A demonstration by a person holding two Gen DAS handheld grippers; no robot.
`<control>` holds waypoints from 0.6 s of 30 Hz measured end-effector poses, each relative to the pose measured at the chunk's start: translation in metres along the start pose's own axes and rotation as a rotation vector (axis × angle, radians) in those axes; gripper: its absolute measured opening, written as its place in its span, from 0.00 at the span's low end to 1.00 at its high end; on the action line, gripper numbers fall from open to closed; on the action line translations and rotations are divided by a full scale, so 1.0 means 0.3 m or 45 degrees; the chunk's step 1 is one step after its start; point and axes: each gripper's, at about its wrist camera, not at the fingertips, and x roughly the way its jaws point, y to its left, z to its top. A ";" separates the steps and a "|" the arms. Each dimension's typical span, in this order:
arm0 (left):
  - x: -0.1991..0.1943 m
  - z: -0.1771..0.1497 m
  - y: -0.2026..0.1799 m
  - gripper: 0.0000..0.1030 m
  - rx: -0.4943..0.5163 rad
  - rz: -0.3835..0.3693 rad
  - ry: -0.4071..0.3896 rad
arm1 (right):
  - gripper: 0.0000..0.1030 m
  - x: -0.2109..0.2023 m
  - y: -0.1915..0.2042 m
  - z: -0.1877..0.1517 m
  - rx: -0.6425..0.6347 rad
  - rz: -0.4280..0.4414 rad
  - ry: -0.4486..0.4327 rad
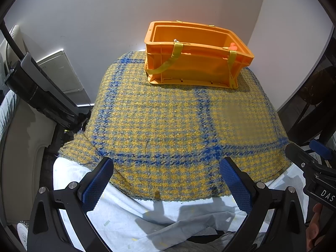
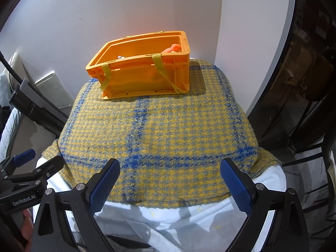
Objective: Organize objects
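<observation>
An orange plastic crate (image 1: 197,63) with yellow straps stands at the far end of a table under a yellow and blue checked cloth (image 1: 178,130). It also shows in the right wrist view (image 2: 145,75). An orange soft toy (image 2: 173,48) and a small pale item (image 2: 120,57) lie inside the crate; the toy shows in the left wrist view too (image 1: 232,46). My left gripper (image 1: 167,185) is open and empty over the near edge of the cloth. My right gripper (image 2: 170,185) is open and empty beside it.
A white sheet (image 1: 130,216) hangs below the checked cloth at the near edge. White walls (image 1: 94,21) stand right behind the table. A black device (image 1: 40,90) and pale furniture are on the left. A dark cabinet (image 2: 304,79) stands on the right.
</observation>
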 end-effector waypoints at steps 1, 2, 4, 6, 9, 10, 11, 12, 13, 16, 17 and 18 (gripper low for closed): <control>0.000 0.000 0.000 1.00 0.000 0.000 0.001 | 0.94 0.000 0.000 0.000 0.001 0.000 0.000; 0.000 0.000 -0.001 1.00 0.002 0.000 0.001 | 0.94 0.000 0.001 0.000 0.001 0.000 -0.001; 0.001 0.001 0.000 1.00 0.004 0.001 0.001 | 0.94 0.001 0.001 0.001 0.000 0.001 -0.003; 0.000 0.001 -0.002 1.00 0.006 0.002 0.000 | 0.94 0.000 0.001 0.001 -0.001 0.004 -0.004; 0.004 0.002 -0.003 1.00 0.010 0.000 0.005 | 0.94 0.001 0.003 0.002 0.000 0.004 -0.005; 0.005 0.002 -0.002 1.00 0.011 0.001 0.006 | 0.94 0.002 0.003 0.002 0.000 0.005 -0.004; 0.005 0.002 -0.001 1.00 0.012 0.000 0.006 | 0.94 0.001 0.002 0.002 0.000 0.006 -0.004; 0.005 0.002 0.000 1.00 0.013 0.001 0.005 | 0.94 0.001 0.002 0.002 0.001 0.007 -0.004; 0.003 0.002 -0.001 1.00 0.013 0.004 0.002 | 0.94 0.001 0.003 0.003 0.002 0.006 -0.005; 0.000 0.002 0.002 1.00 0.012 0.005 -0.005 | 0.94 0.000 0.004 0.003 0.003 0.007 -0.005; 0.000 0.001 0.003 1.00 0.013 0.005 -0.005 | 0.94 0.001 0.004 0.002 0.003 0.006 -0.005; -0.001 0.000 0.005 1.00 0.014 0.004 -0.004 | 0.94 0.002 0.004 0.005 0.002 0.007 -0.004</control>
